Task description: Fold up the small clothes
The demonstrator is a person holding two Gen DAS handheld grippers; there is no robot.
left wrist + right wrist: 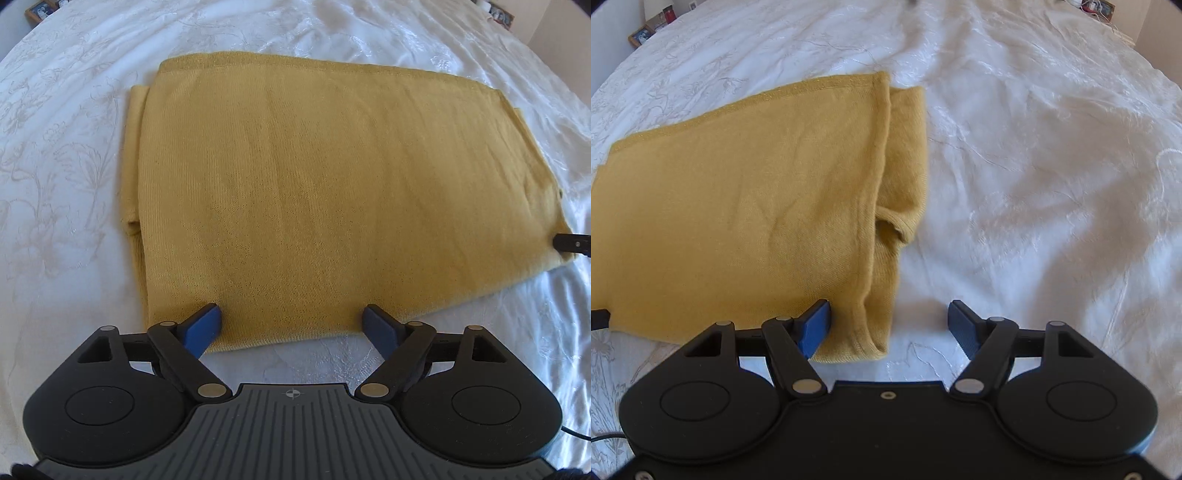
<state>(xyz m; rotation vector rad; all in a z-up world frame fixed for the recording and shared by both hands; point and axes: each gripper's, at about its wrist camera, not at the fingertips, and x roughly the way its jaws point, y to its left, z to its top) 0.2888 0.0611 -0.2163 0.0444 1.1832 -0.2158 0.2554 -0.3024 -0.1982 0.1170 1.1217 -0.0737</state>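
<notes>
Basically: mustard knit garment (332, 184) lies flat on the white bedspread (74, 184), filling the centre of the left wrist view and the left half of the right wrist view. Already folded at least once; a doubled layer and a rolled cuff or hem stick out along its right edge (905, 206) in the right wrist view.

Left gripper (291, 321): jaws spread wide, straddling the near hem at lower centre, nothing pinched. Right gripper (888, 321): jaws also apart, left finger (814, 325) over the fabric, right finger (964, 326) over bare bedspread, near corner of the garment between them, not clamped.

Handling guess: light, soft, limp knit. Won't hold shape, will sag and stretch if lifted by one point. Stacked layers likely to slide apart, and the satin-looking bedspread probably offers little friction, so dragging may shift the whole pile.

Grip advice: take the near hem at both corners, pinching all layers together, pads well onto the fabric rather than the very edge. The loose cuff on the right is the risk: could drop out of the fold.
</notes>
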